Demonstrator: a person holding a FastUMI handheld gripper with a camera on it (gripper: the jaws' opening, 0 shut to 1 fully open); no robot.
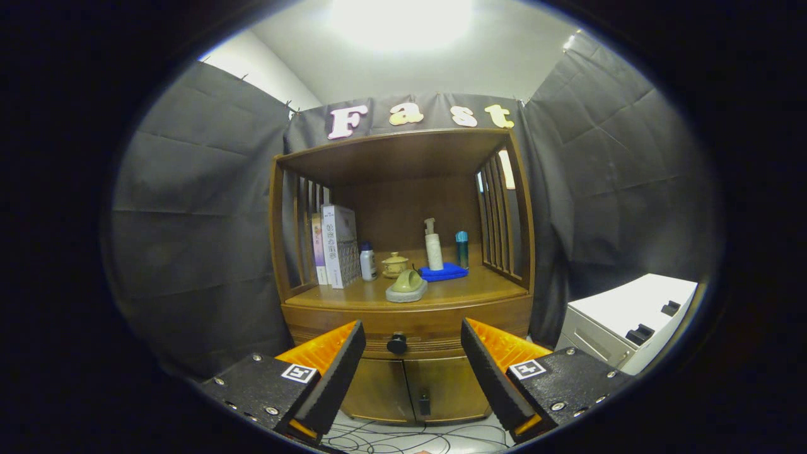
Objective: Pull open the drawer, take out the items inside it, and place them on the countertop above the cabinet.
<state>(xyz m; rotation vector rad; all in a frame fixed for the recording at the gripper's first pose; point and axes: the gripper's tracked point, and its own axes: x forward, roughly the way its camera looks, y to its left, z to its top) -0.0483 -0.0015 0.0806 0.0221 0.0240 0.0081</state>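
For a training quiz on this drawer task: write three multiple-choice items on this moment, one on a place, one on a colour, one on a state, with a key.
1. Where is the drawer knob?
A. Between the gripper fingers, farther off
B. On the countertop
C. On the white unit

2. What colour is the flat pad under the pump bottle?
A. Red
B. Blue
C. Green

3. How is the drawer?
A. Pulled fully out
B. Removed
C. Shut

Key: 1 A, the knob sits in the gap between the open fingers, untouched. 2 B, the pad is plainly blue. 3 C, its front lies flush with the cabinet.
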